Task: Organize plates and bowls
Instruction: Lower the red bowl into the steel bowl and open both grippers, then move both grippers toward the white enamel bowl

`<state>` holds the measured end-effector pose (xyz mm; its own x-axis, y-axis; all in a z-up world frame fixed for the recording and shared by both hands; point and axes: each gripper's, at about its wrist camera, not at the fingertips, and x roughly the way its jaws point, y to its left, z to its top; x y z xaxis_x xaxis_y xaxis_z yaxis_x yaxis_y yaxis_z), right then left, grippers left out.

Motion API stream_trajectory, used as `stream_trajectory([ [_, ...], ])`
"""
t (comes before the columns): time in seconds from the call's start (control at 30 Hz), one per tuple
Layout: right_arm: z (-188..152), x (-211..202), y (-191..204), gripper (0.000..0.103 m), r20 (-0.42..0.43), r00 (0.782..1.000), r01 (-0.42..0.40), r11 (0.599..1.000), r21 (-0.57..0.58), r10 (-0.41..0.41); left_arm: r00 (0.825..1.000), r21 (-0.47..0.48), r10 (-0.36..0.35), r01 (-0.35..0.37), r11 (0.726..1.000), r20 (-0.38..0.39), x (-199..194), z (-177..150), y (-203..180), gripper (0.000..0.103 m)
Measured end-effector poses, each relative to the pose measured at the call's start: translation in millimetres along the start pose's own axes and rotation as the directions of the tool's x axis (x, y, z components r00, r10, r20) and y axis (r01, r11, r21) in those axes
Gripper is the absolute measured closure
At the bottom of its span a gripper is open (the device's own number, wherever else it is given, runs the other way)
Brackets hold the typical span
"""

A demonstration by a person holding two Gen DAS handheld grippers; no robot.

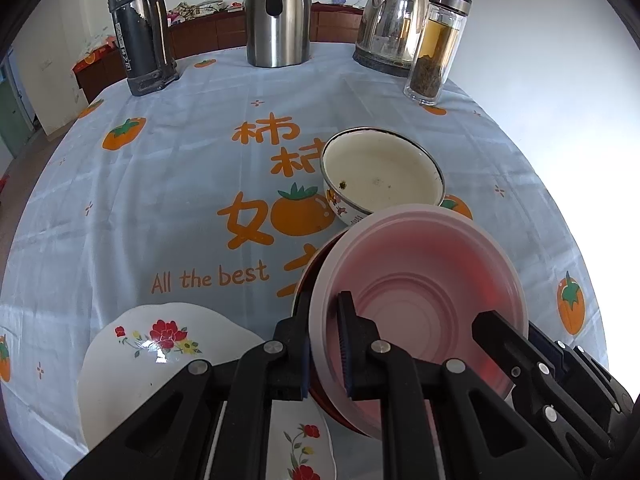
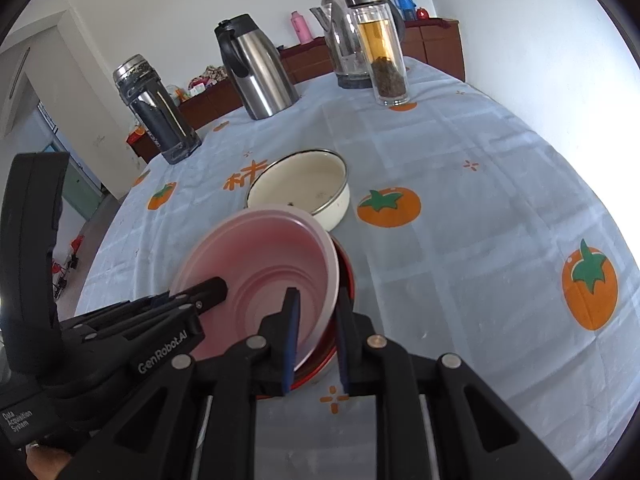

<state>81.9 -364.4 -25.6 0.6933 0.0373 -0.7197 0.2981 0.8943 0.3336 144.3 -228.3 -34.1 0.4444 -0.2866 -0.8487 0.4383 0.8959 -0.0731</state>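
Here much of the near scene is covered by the black linkages of the two hand-held tools. The left gripper has its jaws drawn narrow on the left rim of the pink bowl, one pad inside the wall and one outside; the right gripper clamps the opposite rim the same way, so the bowl is carried between the two over the near middle of the table. The pink bowl is smooth, matte plastic with stepped concentric rings in its floor, and it sits nested in a red dish of which only a thin glossy crescent shows; whether that is a plate or a bowl cannot be told, nor whether it rests on the cloth. Just beyond them, toward the table's centre, stands a cream enamel bowl with a dark metal-edged rim, flowers painted on its side and a few dark specks inside; the pink rim hides its near foot. At the near left edge lies a glossy white plate with red flower prints, its lower part cut off by the gripper arms. The table wears a pale blue, creased cloth printed with orange persimmons and lettering. Along the far edge stand a dark flask, a steel carafe cropped at the top, an electric kettle and a glass tea bottle with leaves settled at its bottom.
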Motion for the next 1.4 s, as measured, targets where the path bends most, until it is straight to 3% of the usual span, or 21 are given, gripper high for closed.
stream_trajectory([
  [0.27, 0, -6, -4, 0.066, 0.005, 0.998, -0.069, 0.997, 0.04, 0.069, 1.0, -0.002, -0.008, 0.008, 1.0, -0.003, -5, -2, 2, 0.09],
  [0.4, -1, -18, -7, 0.039, 0.049, 0.998, -0.035, 0.998, 0.052, 0.032, 1.0, 0.003, -0.004, 0.004, 1.0, 0.009, -11, -3, 2, 0.089],
  [0.8, -18, -45, -10, 0.038, 0.103, 0.994, -0.038, 0.996, 0.087, 0.029, 0.997, 0.009, 0.038, -0.039, 0.999, 0.073, -37, -22, 5, 0.089],
  [0.97, -28, -53, -12, 0.038, 0.119, 0.993, -0.024, 0.996, 0.09, 0.013, 0.988, 0.021, 0.083, -0.086, 0.996, 0.127, -45, -36, 5, 0.089],
  [1.4, -46, -72, -13, 0.038, 0.146, 0.989, 0.001, 0.995, 0.097, -0.016, 0.977, 0.023, 0.107, -0.114, 0.993, 0.187, -60, -51, 9, 0.088],
])
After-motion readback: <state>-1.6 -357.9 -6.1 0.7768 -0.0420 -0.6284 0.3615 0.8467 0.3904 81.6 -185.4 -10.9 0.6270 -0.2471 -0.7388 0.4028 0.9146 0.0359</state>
